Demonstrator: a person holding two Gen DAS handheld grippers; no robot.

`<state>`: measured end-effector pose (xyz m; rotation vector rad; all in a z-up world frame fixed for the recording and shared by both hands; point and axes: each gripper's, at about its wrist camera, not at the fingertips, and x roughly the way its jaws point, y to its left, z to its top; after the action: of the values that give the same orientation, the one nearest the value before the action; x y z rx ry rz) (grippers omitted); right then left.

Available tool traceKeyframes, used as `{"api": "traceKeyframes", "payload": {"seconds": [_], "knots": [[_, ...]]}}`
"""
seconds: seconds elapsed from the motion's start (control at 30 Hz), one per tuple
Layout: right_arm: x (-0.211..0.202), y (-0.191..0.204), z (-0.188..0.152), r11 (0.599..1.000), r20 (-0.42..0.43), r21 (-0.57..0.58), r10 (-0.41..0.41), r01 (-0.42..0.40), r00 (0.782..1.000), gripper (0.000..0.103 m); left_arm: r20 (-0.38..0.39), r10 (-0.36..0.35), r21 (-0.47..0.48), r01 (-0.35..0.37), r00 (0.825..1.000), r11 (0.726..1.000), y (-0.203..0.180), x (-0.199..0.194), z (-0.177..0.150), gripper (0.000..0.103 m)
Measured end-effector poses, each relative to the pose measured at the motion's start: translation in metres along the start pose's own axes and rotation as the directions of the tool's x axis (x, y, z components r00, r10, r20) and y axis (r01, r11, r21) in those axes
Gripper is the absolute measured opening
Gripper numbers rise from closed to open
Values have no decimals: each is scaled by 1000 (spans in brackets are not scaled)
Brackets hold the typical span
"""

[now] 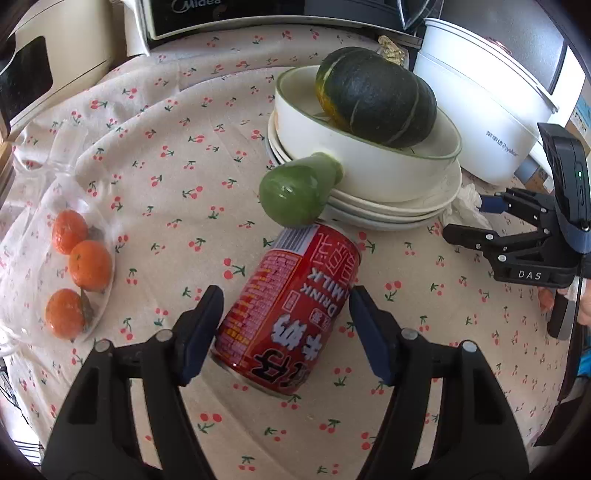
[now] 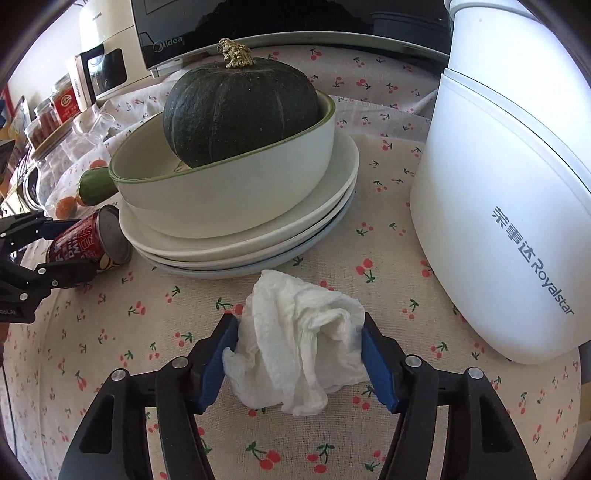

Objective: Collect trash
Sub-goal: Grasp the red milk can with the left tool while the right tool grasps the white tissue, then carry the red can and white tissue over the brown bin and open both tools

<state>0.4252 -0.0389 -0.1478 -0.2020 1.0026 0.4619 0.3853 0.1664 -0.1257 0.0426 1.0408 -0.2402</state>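
Observation:
A red milk drink can (image 1: 291, 310) lies on its side on the cherry-print tablecloth, also seen in the right wrist view (image 2: 88, 242). My left gripper (image 1: 286, 325) is open with a finger on each side of the can; small gaps show. A crumpled white tissue (image 2: 299, 343) lies on the cloth, also visible in the left wrist view (image 1: 465, 206). My right gripper (image 2: 299, 350) has both blue pads against the tissue's sides, which is pinched between them. The right gripper also shows in the left wrist view (image 1: 476, 218).
A dark green pumpkin (image 2: 240, 107) sits in a white handled dish (image 2: 229, 199) on stacked plates (image 2: 258, 251). A white Royalstar cooker (image 2: 509, 206) stands right. Several oranges in a clear bag (image 1: 77, 273) lie left. A Midea microwave (image 1: 258, 14) is behind.

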Motion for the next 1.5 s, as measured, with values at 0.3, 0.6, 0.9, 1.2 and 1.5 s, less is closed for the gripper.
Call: {"api": "traceKeyframes", "payload": {"seconds": [0.3,0.6,0.9,1.2,1.5], "knots": [[-49,6,-44,998,-42,34,60,-59,997,16,-79,-36,-147,24,996,989,-30,-26,-38,58],[-130,8,-123,998,-63,10,61,-61,996,16,-172,-34,-194,0,984,981,-78,-55,-96,56],[-184,4,-184,996,-50,66,70,-66,996,16,-231,-12,-194,-34,973,980,-98,-48,-114,54],[-234,-14,-224,992,-12,110,62,-60,998,16,-153,-26,-211,-7,988,977,-121,-74,-121,54],[-289,-49,-265,972,83,232,29,-48,996,16,-75,-169,-229,148,983,962,-167,-105,-138,54]]}}
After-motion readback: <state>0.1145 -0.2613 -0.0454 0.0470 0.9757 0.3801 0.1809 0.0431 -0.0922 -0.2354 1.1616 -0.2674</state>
